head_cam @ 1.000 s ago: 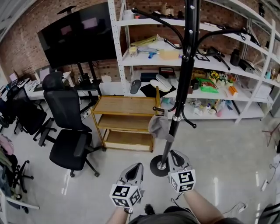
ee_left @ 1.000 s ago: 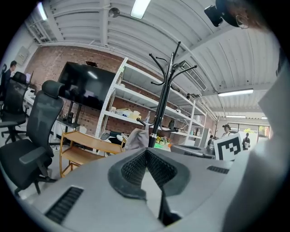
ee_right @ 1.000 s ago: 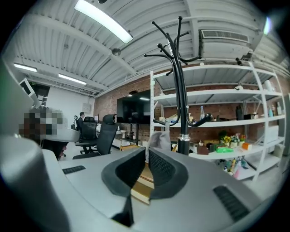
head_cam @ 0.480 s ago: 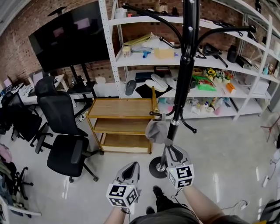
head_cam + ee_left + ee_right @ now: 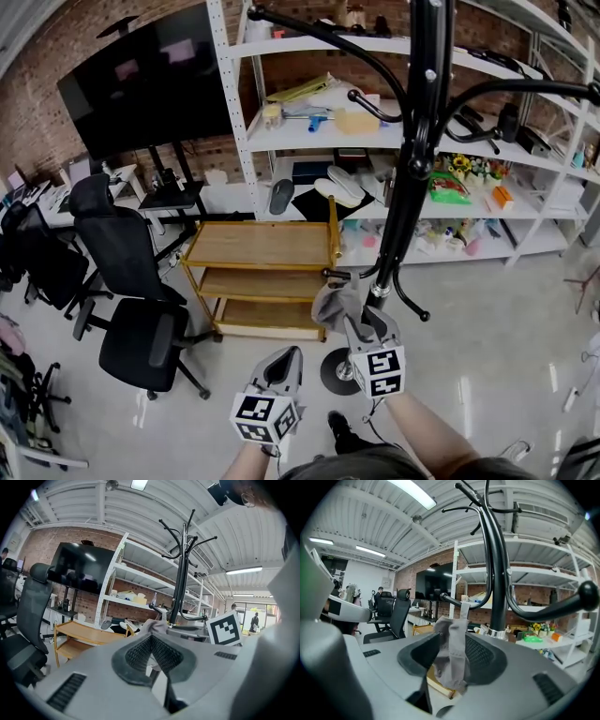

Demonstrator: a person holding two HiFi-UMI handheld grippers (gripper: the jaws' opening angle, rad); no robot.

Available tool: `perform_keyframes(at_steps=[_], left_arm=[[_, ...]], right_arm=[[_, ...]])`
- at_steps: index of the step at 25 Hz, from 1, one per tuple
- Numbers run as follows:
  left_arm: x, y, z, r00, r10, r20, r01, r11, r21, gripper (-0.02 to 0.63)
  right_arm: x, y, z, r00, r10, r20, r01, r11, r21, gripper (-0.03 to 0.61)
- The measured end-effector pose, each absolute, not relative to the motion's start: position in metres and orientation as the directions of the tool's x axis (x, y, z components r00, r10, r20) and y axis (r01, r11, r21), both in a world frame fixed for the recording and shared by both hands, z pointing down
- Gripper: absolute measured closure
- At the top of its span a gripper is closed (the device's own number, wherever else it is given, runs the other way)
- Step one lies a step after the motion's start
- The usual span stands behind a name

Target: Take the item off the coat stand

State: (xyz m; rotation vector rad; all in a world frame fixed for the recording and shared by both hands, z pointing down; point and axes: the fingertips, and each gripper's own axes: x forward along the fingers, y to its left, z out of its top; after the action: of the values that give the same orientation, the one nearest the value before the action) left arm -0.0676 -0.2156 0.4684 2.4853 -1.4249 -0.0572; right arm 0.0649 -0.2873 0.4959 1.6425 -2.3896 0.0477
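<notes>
A black coat stand (image 5: 408, 178) rises in front of me, and a grey cloth item (image 5: 336, 302) hangs by a loop from one of its low hooks. My right gripper (image 5: 366, 323) is raised right at the item. In the right gripper view the cloth (image 5: 452, 653) hangs between the jaws, which are opening and do not press on it. The stand's pole (image 5: 497, 588) is just behind. My left gripper (image 5: 286, 356) sits lower and to the left, shut and empty. From it I see the stand (image 5: 178, 588) and the cloth (image 5: 152, 625) ahead.
A low wooden shelf cart (image 5: 258, 248) stands just left of the stand. Black office chairs (image 5: 131, 281) are further left. White metal shelving (image 5: 309, 131) with assorted goods runs behind, next to a dark screen (image 5: 150, 75). The stand's round base (image 5: 336, 370) rests on the shiny floor.
The right gripper has risen up to the hanging grey item and its jaws have spread around it. The view has moved closer to the stand. The left gripper has hardly moved.
</notes>
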Motion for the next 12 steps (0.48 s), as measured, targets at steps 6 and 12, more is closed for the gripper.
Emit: perform_keyframes(at_steps=[6,12], left_arm=[[-0.062,-0.242,0.47,0.518,-0.849,0.1,-0.837,-0.48,0.264,0.606],[-0.061,-0.261,0.47,0.519,-0.849,0.1,-0.836,-0.479,0.268,0.606]], right_arm=[[0.067,-0.314,0.502,-0.336,-0.911,0.238,-0.923,0.369,0.109,0.426],[0.06,-0.326,0.497,-0.377,-0.901,0.216,-0.911,0.403,0.09,0.429]])
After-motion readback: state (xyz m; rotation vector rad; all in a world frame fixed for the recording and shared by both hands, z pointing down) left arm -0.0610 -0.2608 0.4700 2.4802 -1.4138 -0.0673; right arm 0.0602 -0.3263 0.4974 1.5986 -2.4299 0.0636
